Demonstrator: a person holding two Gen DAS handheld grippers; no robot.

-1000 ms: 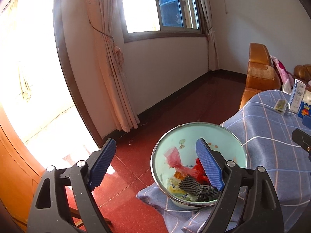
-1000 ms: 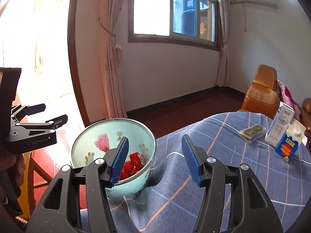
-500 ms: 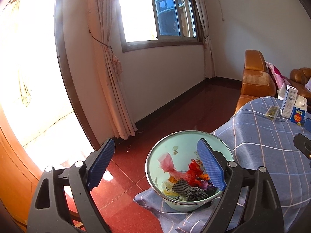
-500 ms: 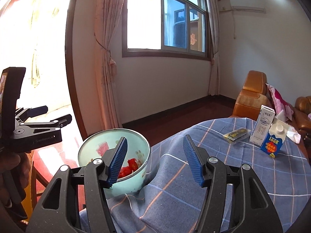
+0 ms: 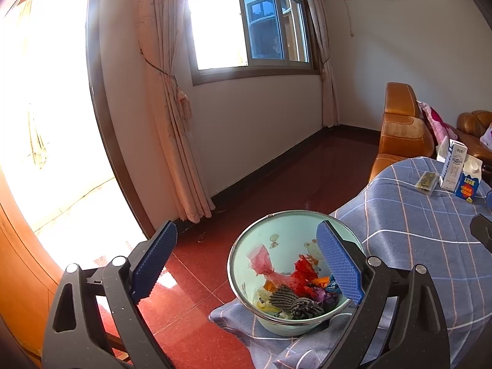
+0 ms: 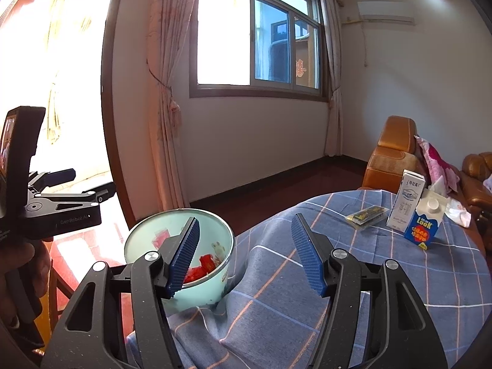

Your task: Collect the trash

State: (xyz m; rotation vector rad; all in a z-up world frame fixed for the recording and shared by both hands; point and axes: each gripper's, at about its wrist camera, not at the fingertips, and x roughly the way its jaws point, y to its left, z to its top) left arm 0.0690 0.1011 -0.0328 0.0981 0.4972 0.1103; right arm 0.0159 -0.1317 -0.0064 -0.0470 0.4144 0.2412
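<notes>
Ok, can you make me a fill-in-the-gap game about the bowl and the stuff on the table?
1. The bowl with the crumpled wrappers in it sits on a checked cloth whose main colour is ____.
2. Both the left tongs and the right tongs are ____.
3. The number of cartons standing near the far edge of the table is ____.
4. The blue carton has a round white ____ on top.

Missing words: blue; open; two; cap

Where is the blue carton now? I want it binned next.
The blue carton stands upright at the far right of the cloth-covered table in the right wrist view, beside the white carton, with a flat wrapper to their left.
</notes>
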